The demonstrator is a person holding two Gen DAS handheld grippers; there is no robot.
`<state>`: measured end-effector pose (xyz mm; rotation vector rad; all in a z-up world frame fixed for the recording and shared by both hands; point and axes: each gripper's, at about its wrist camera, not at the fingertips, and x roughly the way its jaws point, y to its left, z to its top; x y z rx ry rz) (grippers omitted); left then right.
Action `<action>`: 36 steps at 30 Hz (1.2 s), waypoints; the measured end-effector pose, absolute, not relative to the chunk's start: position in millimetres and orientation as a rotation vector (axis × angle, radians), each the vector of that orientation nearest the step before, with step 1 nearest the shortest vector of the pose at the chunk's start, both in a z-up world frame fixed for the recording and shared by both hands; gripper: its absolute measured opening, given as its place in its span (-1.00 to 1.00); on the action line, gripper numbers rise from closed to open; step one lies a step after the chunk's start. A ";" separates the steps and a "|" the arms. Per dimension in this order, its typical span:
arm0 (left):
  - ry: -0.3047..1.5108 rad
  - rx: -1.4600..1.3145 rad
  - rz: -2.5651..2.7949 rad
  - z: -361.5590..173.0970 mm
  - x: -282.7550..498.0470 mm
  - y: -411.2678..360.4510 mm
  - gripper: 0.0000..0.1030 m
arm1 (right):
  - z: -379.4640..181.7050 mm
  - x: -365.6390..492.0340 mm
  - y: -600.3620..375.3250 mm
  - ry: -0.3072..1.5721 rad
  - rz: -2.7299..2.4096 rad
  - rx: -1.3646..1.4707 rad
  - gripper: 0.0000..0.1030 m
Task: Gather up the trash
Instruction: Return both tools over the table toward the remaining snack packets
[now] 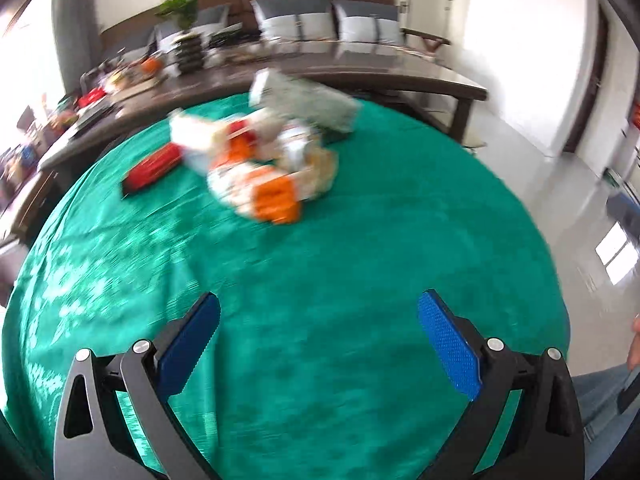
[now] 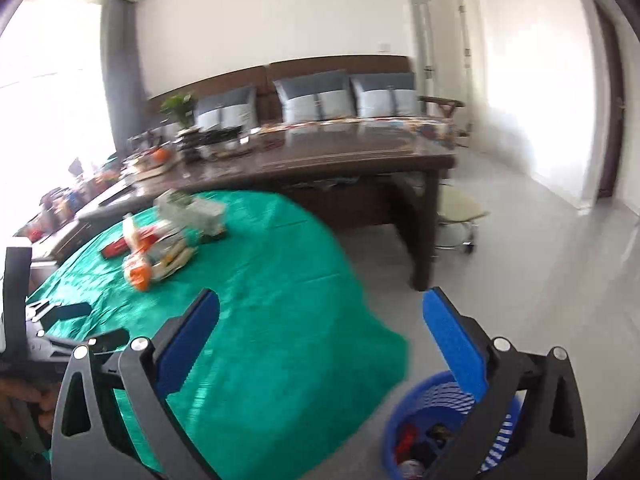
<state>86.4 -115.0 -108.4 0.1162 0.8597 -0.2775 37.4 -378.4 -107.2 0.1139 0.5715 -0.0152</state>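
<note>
A pile of trash (image 1: 264,160) lies on the far part of a green-clothed table (image 1: 320,264): white and orange wrappers, a red packet (image 1: 150,168) and a grey-white carton (image 1: 304,100). The pile also shows in the right wrist view (image 2: 160,248). My left gripper (image 1: 320,332) is open and empty, well short of the pile above the cloth. My right gripper (image 2: 320,332) is open and empty at the table's right edge. A blue waste basket (image 2: 436,432) stands on the floor below it, with some trash inside.
A long dark wooden table (image 2: 340,160) with clutter and a potted plant (image 2: 178,106) stands behind, before a sofa with grey cushions (image 2: 312,96). A small stool (image 2: 456,208) sits by its leg. Light tiled floor (image 2: 540,264) lies to the right.
</note>
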 end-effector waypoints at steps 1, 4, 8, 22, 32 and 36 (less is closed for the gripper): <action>0.868 0.110 -0.258 -108.2 88.5 -102.3 0.90 | -113.9 46.5 -362.3 0.608 0.020 0.094 0.91; 0.895 0.118 -0.209 -116.5 96.4 -75.1 0.90 | -134.1 73.5 -318.8 0.705 0.132 0.038 0.91; 0.940 0.086 -0.200 -125.3 104.8 -53.5 0.90 | -158.6 100.4 -283.8 0.828 0.192 -0.040 0.91; 0.903 -0.088 -0.114 -110.2 209.3 -73.7 0.90 | -174.3 112.0 -264.6 0.917 0.229 -0.070 0.91; 0.971 -0.166 -0.131 -133.8 239.6 -78.6 0.72 | -175.6 114.2 -263.6 0.918 0.229 -0.071 0.91; 0.975 -0.180 -0.222 -132.1 235.8 -78.1 0.10 | -175.9 114.4 -264.4 0.918 0.230 -0.071 0.91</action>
